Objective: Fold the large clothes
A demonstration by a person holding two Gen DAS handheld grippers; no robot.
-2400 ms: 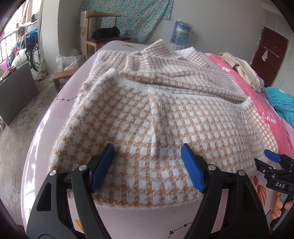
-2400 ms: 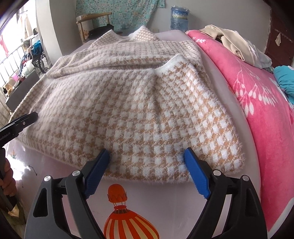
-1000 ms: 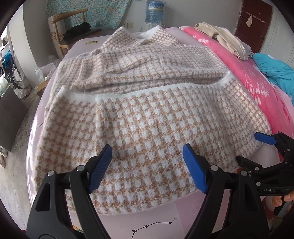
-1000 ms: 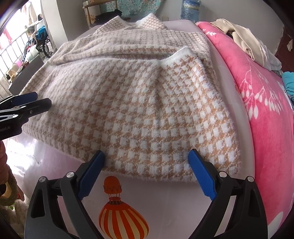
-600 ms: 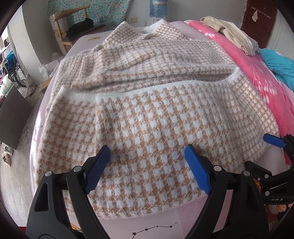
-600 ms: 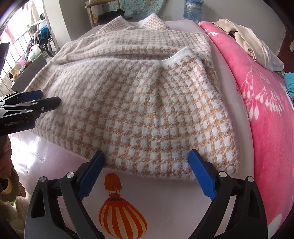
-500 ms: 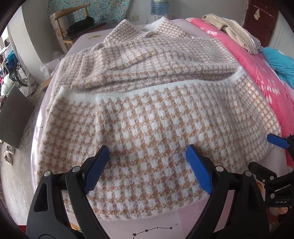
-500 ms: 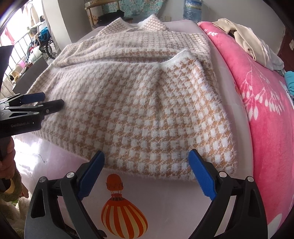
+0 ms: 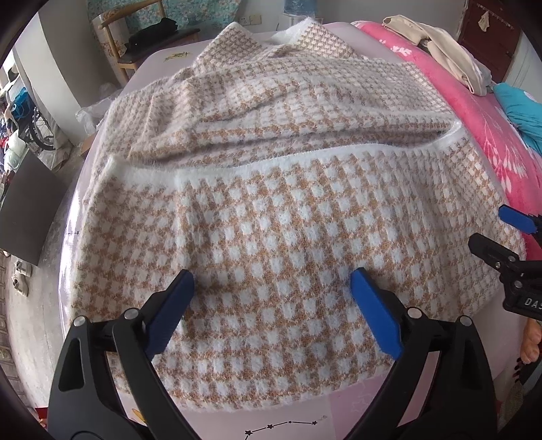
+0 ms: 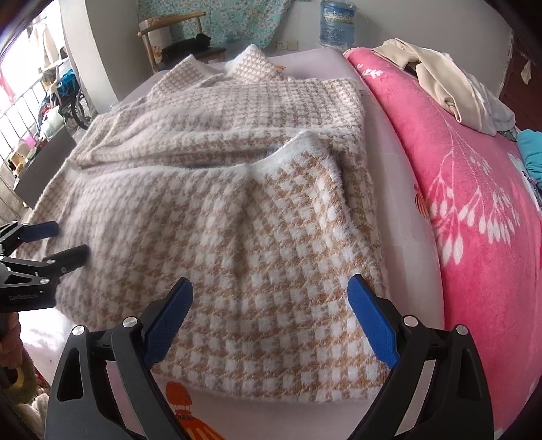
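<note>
A fuzzy tan-and-white houndstooth sweater (image 9: 271, 210) lies on a pale pink bed sheet (image 9: 288, 423), its bottom part folded up over the body with the white hem (image 9: 271, 162) across the middle. My left gripper (image 9: 271, 304) is open and empty, hovering over the sweater's near folded edge. My right gripper (image 10: 271, 304) is open and empty above the sweater's (image 10: 237, 203) right near part. Each gripper shows in the other's view: the right one (image 9: 498, 233) at the right edge, the left one (image 10: 64, 242) at the left edge.
A pink floral blanket (image 10: 474, 203) lies right of the sweater, with beige clothes (image 10: 440, 78) and a teal item (image 9: 521, 111) on it. A wooden chair (image 10: 176, 44) and a water jug (image 10: 337, 23) stand beyond the bed. The bed's left edge drops to the floor (image 9: 30, 321).
Both grippers have moved forward over the sweater's near edge and stay open. The sweater has not visibly moved.
</note>
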